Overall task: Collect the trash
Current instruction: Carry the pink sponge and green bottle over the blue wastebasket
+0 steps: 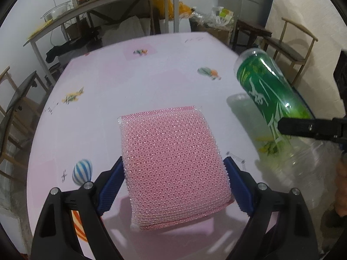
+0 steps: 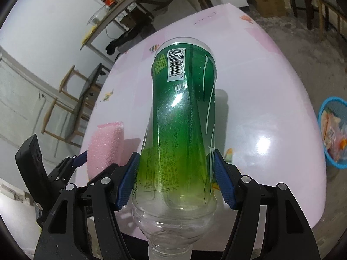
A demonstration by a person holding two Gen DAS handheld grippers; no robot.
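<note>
Left gripper [image 1: 173, 184]: clamped on pink sponge [image 1: 173, 164], lifted off worktop [image 1: 130, 82].
Right gripper [image 2: 176, 177]: clamped on empty green bottle [image 2: 182, 117], neck toward me.
Risk: smooth bottle may slip before I reach blue basket [image 2: 325, 112].

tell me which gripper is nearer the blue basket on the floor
Right. The right gripper, clamped on the green bottle, has the blue basket off its right side. The left gripper, holding the pink sponge, sits farther away on the bottle's other side.
</note>
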